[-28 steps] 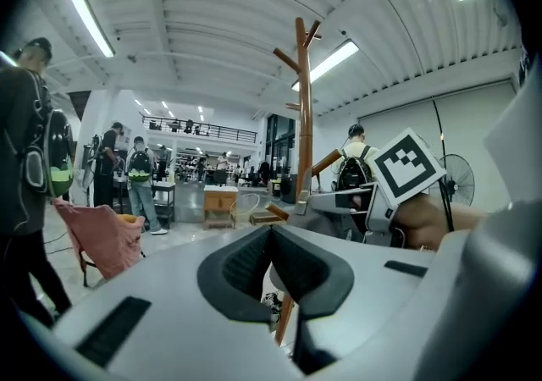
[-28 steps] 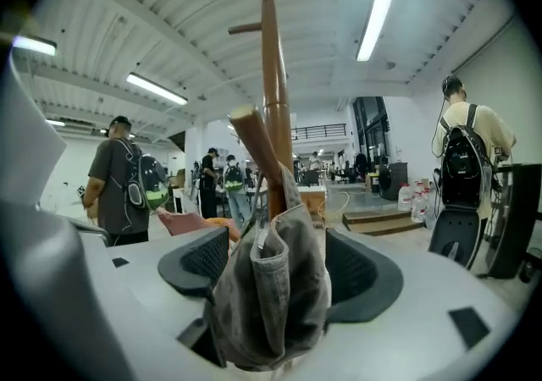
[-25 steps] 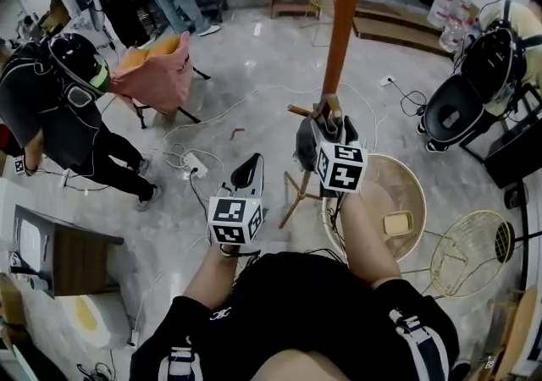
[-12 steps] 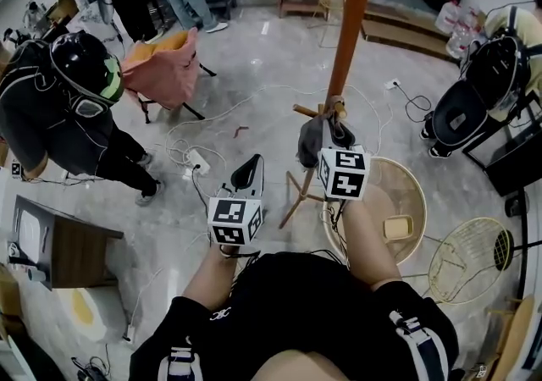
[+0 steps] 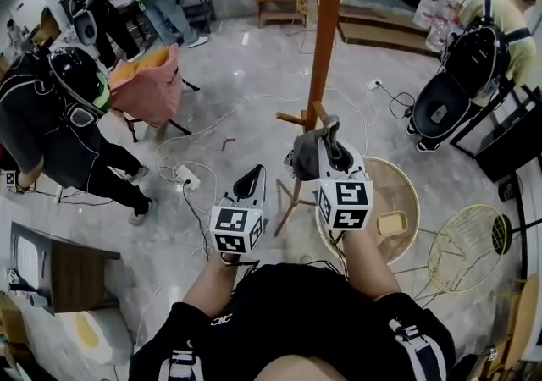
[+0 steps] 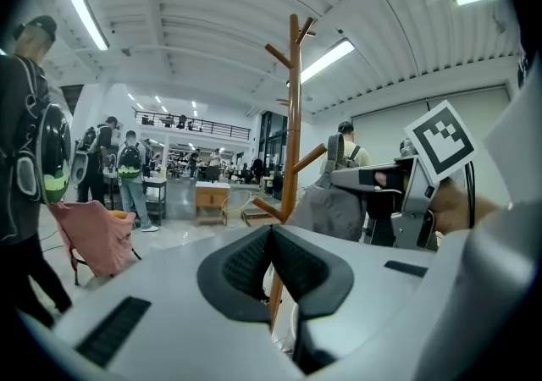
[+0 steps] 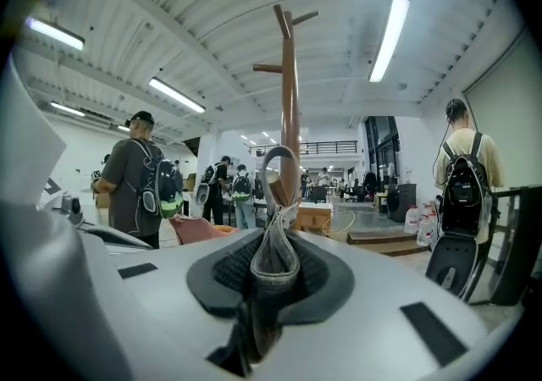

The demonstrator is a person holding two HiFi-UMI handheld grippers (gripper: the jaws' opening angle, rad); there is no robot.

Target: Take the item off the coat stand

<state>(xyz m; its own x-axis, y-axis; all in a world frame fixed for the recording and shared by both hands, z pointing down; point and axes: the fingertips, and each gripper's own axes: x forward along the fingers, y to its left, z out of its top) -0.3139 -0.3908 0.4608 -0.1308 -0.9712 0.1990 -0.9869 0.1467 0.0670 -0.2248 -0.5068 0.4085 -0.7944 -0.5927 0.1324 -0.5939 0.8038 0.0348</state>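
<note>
The right gripper (image 5: 329,127) pinches the strap (image 7: 273,231) of the grey bag (image 5: 305,156) hanging against the coat stand (image 5: 326,24), the left gripper (image 5: 251,178) closed on nothing nearby, a yellow block (image 5: 394,223) in the wicker basket (image 5: 408,186)

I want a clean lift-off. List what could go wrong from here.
The right gripper pinches only the thin strap; the weight of the grey bag could pull it out.
The strap loop may catch on the coat stand and tip it.
The left gripper, shut and apart, gives the bag no support.
</note>
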